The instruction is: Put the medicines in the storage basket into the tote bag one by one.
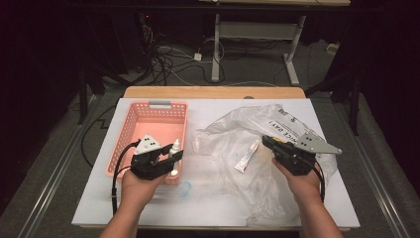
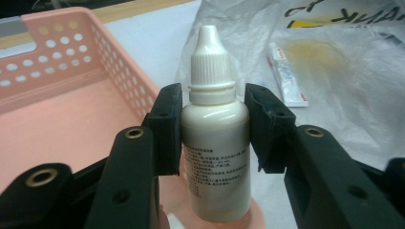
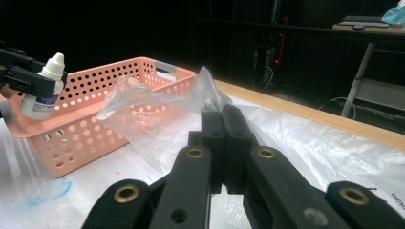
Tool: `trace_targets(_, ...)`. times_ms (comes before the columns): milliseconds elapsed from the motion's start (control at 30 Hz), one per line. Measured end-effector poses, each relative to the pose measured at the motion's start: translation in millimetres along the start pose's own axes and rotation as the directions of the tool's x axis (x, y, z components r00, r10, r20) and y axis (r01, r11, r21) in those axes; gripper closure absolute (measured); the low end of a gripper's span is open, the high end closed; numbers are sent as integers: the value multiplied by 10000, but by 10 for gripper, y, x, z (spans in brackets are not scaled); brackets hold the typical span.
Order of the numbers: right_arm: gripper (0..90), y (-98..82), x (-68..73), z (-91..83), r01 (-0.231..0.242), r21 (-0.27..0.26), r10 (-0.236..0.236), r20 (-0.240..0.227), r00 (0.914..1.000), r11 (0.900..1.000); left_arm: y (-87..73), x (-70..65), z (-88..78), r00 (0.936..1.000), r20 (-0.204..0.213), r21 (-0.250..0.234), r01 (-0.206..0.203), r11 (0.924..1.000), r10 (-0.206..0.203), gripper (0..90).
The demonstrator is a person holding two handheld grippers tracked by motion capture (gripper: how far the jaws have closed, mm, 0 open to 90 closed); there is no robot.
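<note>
Two grippers [image 1: 171, 157] [image 1: 270, 144]: left clamped on dropper bottle [image 2: 216, 119] over pink basket [image 1: 130, 130], right pinching plastic bag [image 3: 157, 109].

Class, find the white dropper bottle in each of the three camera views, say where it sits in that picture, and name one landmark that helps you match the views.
High view: the dropper bottle is left of centre, in the left gripper, over the pink basket near corner.
Left gripper view: centre, upright, clamped between the jaws.
Right gripper view: far left, upper half.
Shared landmark: the pink basket.
</note>
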State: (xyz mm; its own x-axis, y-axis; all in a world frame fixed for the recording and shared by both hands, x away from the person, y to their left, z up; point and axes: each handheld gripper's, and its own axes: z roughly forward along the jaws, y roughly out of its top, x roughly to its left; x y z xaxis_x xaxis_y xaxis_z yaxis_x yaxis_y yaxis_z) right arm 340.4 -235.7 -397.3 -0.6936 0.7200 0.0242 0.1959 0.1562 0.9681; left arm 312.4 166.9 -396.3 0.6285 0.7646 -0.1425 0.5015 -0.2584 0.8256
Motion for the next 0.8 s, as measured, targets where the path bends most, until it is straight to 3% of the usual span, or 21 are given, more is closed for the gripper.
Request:
trace_targets(267,900,18,5,-17,-14,-93,14,-10,10000,10000,-1,-109,37,9987,499,-140,-40,9999,47,582)
trace_targets(800,900,15,3,-17,26,-73,-26,-35,10000,10000,-60,-287,139,9937,1039,-286,-389,9988,417,581)
